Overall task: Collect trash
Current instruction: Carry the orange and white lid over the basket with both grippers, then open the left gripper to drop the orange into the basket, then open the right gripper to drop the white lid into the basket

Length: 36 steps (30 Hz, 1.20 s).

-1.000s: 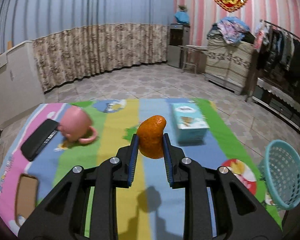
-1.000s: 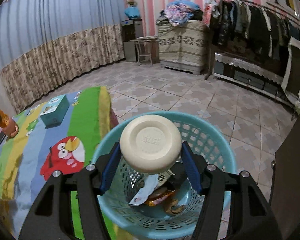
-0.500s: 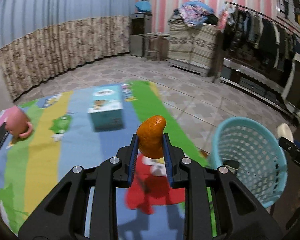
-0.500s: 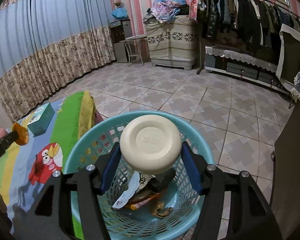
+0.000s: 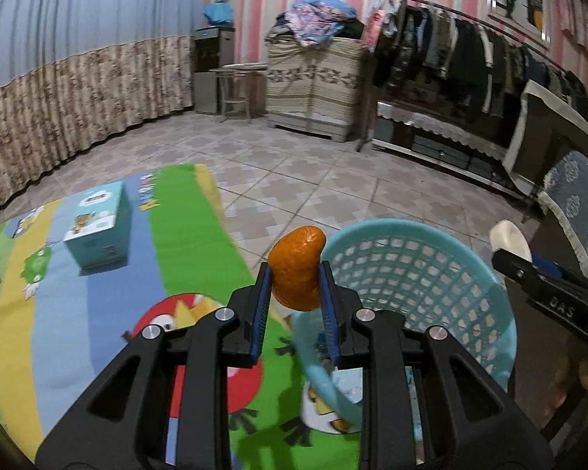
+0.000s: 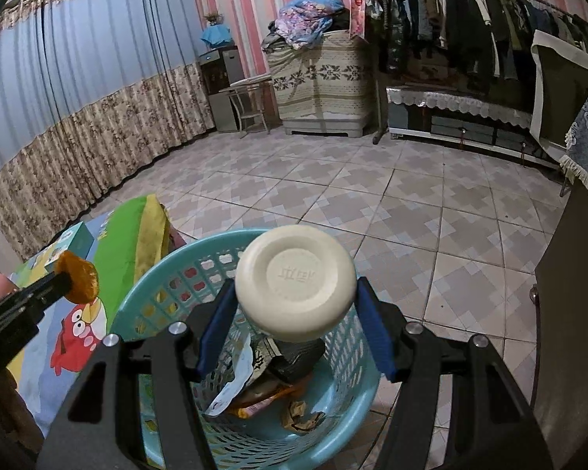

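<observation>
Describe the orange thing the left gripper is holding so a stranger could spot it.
Find the turquoise basket beside the cartoon mat. At its rim, the left gripper pinches an orange peel: curved and dimpled, unlike the smooth cream disc nearby.

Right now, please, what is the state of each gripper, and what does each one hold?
Left gripper: closed on the orange peel.
Right gripper: closed on the cream round lid, above the blue basket.

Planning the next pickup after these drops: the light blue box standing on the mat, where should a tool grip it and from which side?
Judging by its shape, grip the light blue box across its two long flat side faces, coming down from above. It lies flat on the mat with open space around it, so the fingers should fit down either side.
</observation>
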Tool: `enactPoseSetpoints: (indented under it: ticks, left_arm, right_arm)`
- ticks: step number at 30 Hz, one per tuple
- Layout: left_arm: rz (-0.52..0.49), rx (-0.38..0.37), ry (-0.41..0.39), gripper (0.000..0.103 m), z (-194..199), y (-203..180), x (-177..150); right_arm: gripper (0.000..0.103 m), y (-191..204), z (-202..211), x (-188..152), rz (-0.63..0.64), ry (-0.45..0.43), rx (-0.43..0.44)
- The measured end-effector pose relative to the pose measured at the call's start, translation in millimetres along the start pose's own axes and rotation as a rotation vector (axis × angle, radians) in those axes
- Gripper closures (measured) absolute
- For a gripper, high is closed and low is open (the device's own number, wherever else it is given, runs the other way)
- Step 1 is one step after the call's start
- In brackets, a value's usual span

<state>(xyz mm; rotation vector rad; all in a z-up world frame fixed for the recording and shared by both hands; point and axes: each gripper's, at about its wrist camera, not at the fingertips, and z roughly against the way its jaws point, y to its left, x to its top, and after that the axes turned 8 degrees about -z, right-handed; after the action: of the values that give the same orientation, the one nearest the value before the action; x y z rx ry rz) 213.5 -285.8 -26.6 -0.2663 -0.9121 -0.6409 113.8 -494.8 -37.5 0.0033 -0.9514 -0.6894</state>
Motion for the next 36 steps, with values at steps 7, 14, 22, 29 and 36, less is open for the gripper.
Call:
enactPoseSetpoints:
  ticks: [7, 14, 22, 29, 36]
  left_arm:
    - [-0.038, -0.03, 0.003, 0.08, -10, -20, 2]
    - [-0.084, -0.039, 0.01, 0.079, -25, -39, 4]
    - [-0.116, 0.022, 0.025, 0.035, -25, -40, 3]
    - [-0.078, 0.093, 0.002, 0.013, -7, -17, 6]
    - [-0.054, 0.171, -0.04, 0.006, 14, 11, 2]
  right_arm:
    - [0.042, -11, -1, 0, -0.048, 0.003, -0.008]
    - [0.042, -6, -3, 0, -0.027, 0.009, -0.004]
    - [0.042, 1, -8, 1, -0.018, 0.02, 0.005]
    - [0.042, 7, -9, 1, -0.008, 0.021, 0.012]
    - [0.042, 31, -14, -4, 0.034, 0.033, 0.033]
